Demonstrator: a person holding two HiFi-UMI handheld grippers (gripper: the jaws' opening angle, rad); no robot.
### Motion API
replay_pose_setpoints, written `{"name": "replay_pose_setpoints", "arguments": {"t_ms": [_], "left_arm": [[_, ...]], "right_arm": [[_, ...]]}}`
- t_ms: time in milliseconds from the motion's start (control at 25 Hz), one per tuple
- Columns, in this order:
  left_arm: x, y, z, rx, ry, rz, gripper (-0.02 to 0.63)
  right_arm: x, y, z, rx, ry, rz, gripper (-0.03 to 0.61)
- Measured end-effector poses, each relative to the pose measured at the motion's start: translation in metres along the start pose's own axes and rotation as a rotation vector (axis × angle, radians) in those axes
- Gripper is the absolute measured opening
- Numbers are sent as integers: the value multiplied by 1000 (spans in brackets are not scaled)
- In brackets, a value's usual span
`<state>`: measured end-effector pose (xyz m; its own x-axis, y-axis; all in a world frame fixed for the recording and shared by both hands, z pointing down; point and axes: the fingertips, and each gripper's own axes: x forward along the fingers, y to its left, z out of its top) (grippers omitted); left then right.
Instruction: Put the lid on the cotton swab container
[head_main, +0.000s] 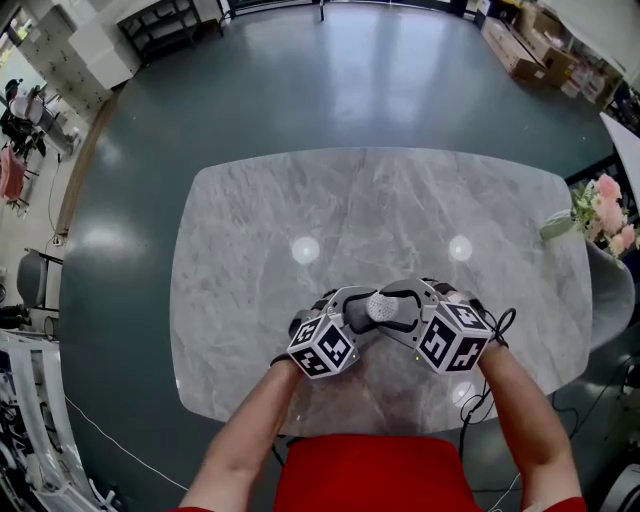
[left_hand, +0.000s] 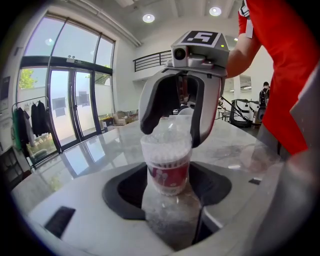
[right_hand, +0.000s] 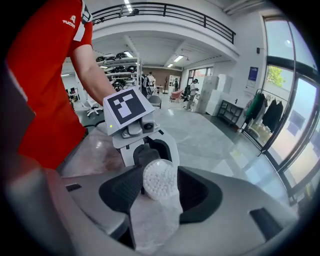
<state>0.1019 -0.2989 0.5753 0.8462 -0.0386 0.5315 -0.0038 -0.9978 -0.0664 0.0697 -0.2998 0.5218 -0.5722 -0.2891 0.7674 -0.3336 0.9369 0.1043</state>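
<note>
The cotton swab container (left_hand: 169, 172) is a clear tub with a red label, packed with white swabs. It stands upright between the pads of my left gripper (left_hand: 169, 187), which is shut on its lower body. The clear lid (left_hand: 172, 126) sits at the container's top, and my right gripper (left_hand: 172, 134) reaches over from the far side with its fingers shut on it. In the right gripper view the round bed of swab ends (right_hand: 160, 179) shows through the lid between my right gripper's (right_hand: 161, 189) pads. In the head view both grippers meet over the container (head_main: 383, 306) above the table's near edge.
The grey marble table (head_main: 300, 200) spreads out beyond the grippers, with dark floor around it. A bunch of pink flowers (head_main: 603, 212) stands off its right end. The person's forearms and red shirt (head_main: 375, 472) fill the near side.
</note>
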Motion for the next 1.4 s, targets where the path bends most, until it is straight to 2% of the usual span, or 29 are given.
{"name": "replay_pose_setpoints", "arguments": {"t_ms": [160, 400, 480, 640, 680, 720, 960, 1080, 1160, 1320, 1400], "left_arm": [[3, -2, 1, -15, 15, 11, 295], [7, 0, 0, -28, 25, 33, 295], [7, 0, 1, -41, 24, 37, 295], [2, 1, 1, -69, 16, 62, 307], [0, 2, 1, -79, 11, 74, 314], [-3, 3, 2, -90, 6, 86, 321], [-17, 2, 1, -115, -8, 121, 331], [-33, -1, 6, -137, -35, 147, 331], [-47, -1, 19, -167, -92, 174, 331], [-86, -3, 68, -223, -281, 236, 328], [-105, -5, 95, -269, -366, 269, 275]], "right_arm": [[4, 6, -3, -80, 102, 0, 201], [9, 5, -7, -142, 176, -54, 204], [10, 5, -8, -158, 185, -81, 206], [9, 4, -6, -126, 142, -112, 206], [9, 4, -5, -113, 123, -119, 216], [8, 4, -4, -100, 103, -124, 255], [-7, 7, 3, -13, -37, -125, 255], [-23, 6, 15, 79, -153, -136, 253], [-40, 6, 23, 173, -271, -144, 250], [-79, 7, 46, 349, -537, -195, 236], [-97, 9, 53, 400, -629, -227, 213]]}}
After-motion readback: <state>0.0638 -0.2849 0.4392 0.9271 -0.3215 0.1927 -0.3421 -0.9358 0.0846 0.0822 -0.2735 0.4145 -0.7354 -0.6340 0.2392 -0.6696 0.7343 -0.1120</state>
